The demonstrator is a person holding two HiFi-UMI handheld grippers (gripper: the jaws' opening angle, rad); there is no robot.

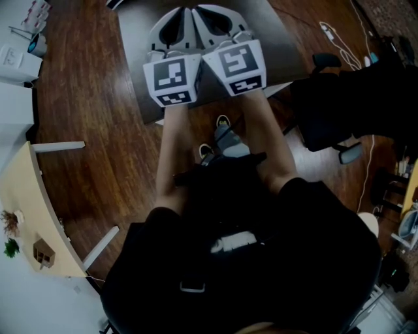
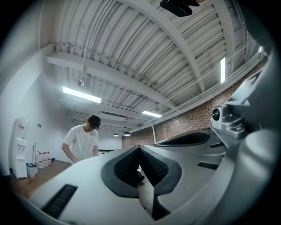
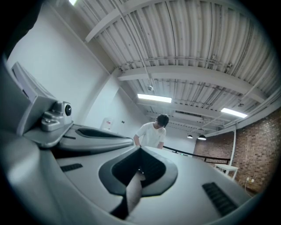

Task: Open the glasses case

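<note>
No glasses case shows in any view. In the head view my left gripper (image 1: 177, 18) and right gripper (image 1: 212, 16) are held side by side over a grey tabletop (image 1: 287, 39), their marker cubes towards me. Both point roughly level, so the gripper views show ceiling and far wall. The left gripper (image 2: 139, 151) has its dark ribbed pads (image 2: 127, 167) pressed together with nothing between them. The right gripper (image 3: 140, 151) is shut and empty too. Each gripper shows in the other's view: the right gripper (image 2: 228, 127), the left gripper (image 3: 57, 118).
A person in a white T-shirt (image 2: 83, 140) (image 3: 151, 132) stands bent over at the far side of the room. A black office chair (image 1: 339, 104) is to my right, a pale wooden desk (image 1: 26, 209) to my left. Cables (image 1: 339, 39) lie on the wooden floor. A water dispenser (image 2: 19, 145) stands against the wall.
</note>
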